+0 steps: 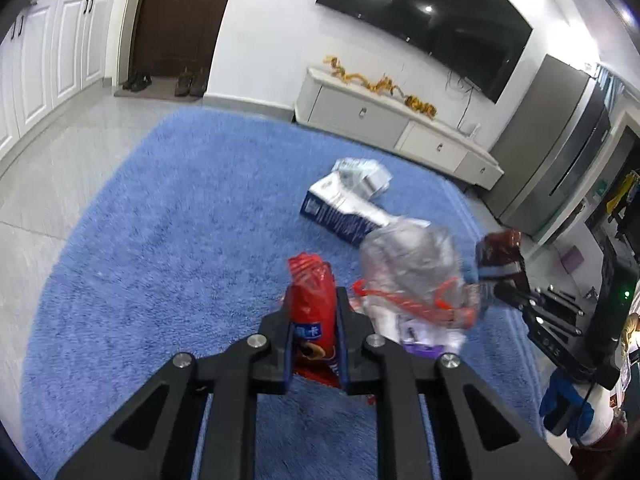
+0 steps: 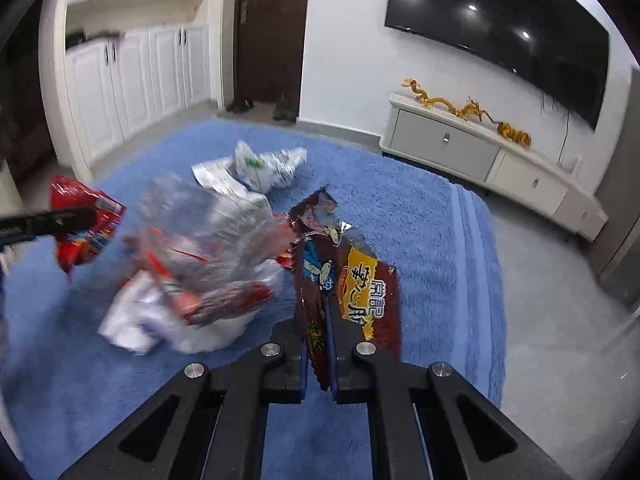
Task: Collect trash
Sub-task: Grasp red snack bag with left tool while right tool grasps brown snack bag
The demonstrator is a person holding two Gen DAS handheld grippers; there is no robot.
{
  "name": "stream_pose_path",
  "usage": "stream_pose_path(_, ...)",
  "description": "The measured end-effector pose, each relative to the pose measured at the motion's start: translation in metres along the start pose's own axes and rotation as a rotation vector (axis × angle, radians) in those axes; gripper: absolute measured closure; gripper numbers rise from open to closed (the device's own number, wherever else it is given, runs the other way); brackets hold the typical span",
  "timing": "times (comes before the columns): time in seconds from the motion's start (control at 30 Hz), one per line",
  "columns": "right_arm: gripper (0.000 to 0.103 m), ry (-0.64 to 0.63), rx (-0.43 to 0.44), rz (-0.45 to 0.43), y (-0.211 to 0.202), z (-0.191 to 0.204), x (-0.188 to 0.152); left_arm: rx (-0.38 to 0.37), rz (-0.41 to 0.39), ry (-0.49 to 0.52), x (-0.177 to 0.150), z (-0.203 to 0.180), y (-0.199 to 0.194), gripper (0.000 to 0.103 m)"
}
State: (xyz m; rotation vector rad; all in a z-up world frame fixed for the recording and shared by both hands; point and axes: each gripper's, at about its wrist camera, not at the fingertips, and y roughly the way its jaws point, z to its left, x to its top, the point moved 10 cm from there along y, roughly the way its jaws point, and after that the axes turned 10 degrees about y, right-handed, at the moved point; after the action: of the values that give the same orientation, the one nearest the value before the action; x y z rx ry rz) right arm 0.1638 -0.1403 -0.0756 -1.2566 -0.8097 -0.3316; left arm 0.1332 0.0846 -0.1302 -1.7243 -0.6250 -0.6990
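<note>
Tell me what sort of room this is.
Most likely a home living room: a large wall-mounted television above a low white media cabinet, a shaggy blue rug on the floor, and shoes by the dark door.

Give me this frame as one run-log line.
left gripper: shut on red snack packet | right gripper: shut on brown snack wrapper | clear plastic bag: between them, blurred | blue rug: carton left
</note>
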Motion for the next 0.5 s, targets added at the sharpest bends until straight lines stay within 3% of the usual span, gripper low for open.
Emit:
stream_pose_path(0.17,0.096,0.108,0.098,-0.096,-0.07,-0.006,-0.001,-0.031,-0.062,0.049,0.015,-0.031,-0.041,0.089)
stream_pose_path(0.3,0.096,0.198,0.098,-0.164,-0.12,-0.039,-0.013,-0.136,-0.074,0.124,0.022,-0.089,-0.057,0.09)
stream_pose_path(0.5,0.096,0.308,0.077,-0.176,-0.163,-0.087,-0.051,-0.238,-0.072,0.208,0.027,-0.172,-0.053,0.09)
